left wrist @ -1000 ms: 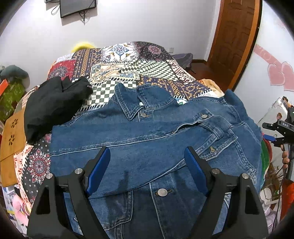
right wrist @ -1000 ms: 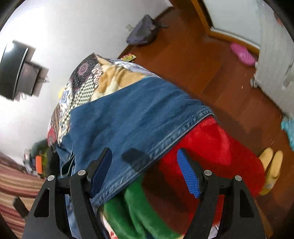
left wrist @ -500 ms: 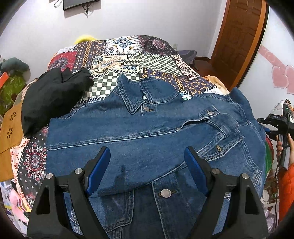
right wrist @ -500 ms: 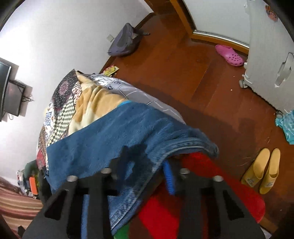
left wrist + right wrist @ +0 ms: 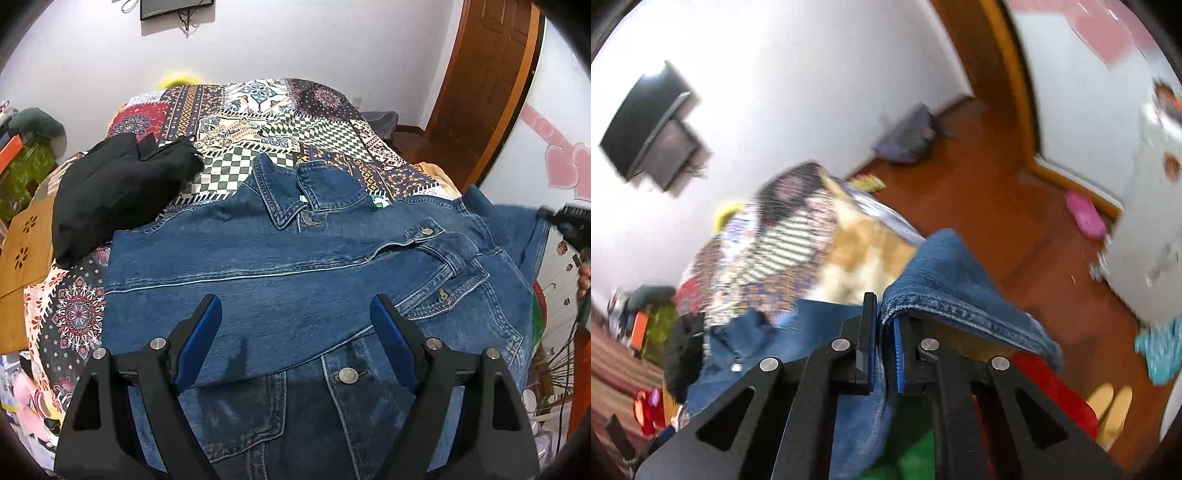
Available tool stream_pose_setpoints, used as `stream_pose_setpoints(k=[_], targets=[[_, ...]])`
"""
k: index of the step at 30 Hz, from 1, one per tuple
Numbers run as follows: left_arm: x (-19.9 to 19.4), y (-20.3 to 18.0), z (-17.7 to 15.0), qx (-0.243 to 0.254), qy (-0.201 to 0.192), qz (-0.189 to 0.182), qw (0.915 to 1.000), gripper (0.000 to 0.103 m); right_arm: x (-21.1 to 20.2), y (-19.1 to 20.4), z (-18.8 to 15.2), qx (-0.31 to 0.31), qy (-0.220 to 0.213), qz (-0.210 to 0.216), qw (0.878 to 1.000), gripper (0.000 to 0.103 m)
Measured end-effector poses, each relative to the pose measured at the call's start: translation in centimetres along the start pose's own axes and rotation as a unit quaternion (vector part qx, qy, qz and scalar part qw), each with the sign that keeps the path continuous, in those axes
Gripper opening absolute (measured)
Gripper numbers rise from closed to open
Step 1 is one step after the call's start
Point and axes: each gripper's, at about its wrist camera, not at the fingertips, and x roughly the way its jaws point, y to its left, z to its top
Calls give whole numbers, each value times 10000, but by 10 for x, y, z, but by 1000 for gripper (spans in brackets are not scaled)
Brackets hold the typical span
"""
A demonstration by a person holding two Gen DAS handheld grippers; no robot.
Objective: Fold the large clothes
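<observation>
Pinching the hem of the denim jacket (image 5: 945, 269) in your right claw (image 5: 884, 325), you are lifting it off the bed's edge. Your left claw (image 5: 295, 321) is hovering wide open over the jacket, which is lying across the patterned bedspread (image 5: 280, 122).

Patchwork patterned bedspread (image 5: 280, 122); crumpled black garment (image 5: 118, 192) on its left side; wall-mounted dark screen (image 5: 173, 7); brown wooden door (image 5: 491, 85); pink plastic clog (image 5: 1084, 216); yellow slippers (image 5: 1112, 410) on wooden floor (image 5: 990, 192).
</observation>
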Motion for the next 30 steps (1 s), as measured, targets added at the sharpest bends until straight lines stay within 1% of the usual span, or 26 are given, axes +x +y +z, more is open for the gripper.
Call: stream_pose_setpoints(k=[3, 6, 9, 12, 14, 16, 18, 19, 21, 22, 26, 29, 30], targets=[[-5, 4, -3, -38, -49, -32, 10000, 82, -10, 40, -1, -394, -108, 409, 9983, 7], [-10, 8, -6, -64, -87, -47, 9999, 82, -15, 77, -9, -805, -132, 708, 9941, 7], [-16, 13, -10, -86, -137, -41, 9999, 82, -13, 106, -23, -1096, -4, 974, 9892, 7], [-21, 20, -14, -158, -174, -40, 9997, 82, 2, 131, -44, -1405, 290, 1171, 9827, 7], [-23, 26, -17, -226, -181, -42, 9996, 82, 12, 139, -57, -1586, 437, 1152, 9796, 7], [-25, 30, -20, -276, -168, -27, 9995, 82, 26, 146, -74, -1755, 699, 1149, 9752, 7], [-25, 33, -23, -306, -158, -12, 9994, 82, 34, 151, -84, -1828, 922, 1111, 9725, 7], [-25, 35, -25, -326, -148, -7, 9994, 82, 42, 150, -93, -1880, 1095, 1069, 9702, 7], [-25, 37, -28, -349, -129, -2, 9993, 82, 46, 149, -102, -1931, 1303, 1023, 9671, 8], [-24, 38, -29, -358, -115, 1, 9993, 82, 49, 148, -107, -1955, 1433, 1003, 9650, 10], [-22, 38, -32, -363, -60, 11, 9993, 82, 43, 146, -111, -2007, 1601, 906, 9622, 11], [-20, 35, -33, -350, -28, 3, 9994, 82, 35, 143, -110, -2007, 1675, 923, 9608, 11], [-19, 34, -33, -344, -19, -3, 9994, 82, 32, 141, -109, -2012, 1703, 967, 9598, 14]])
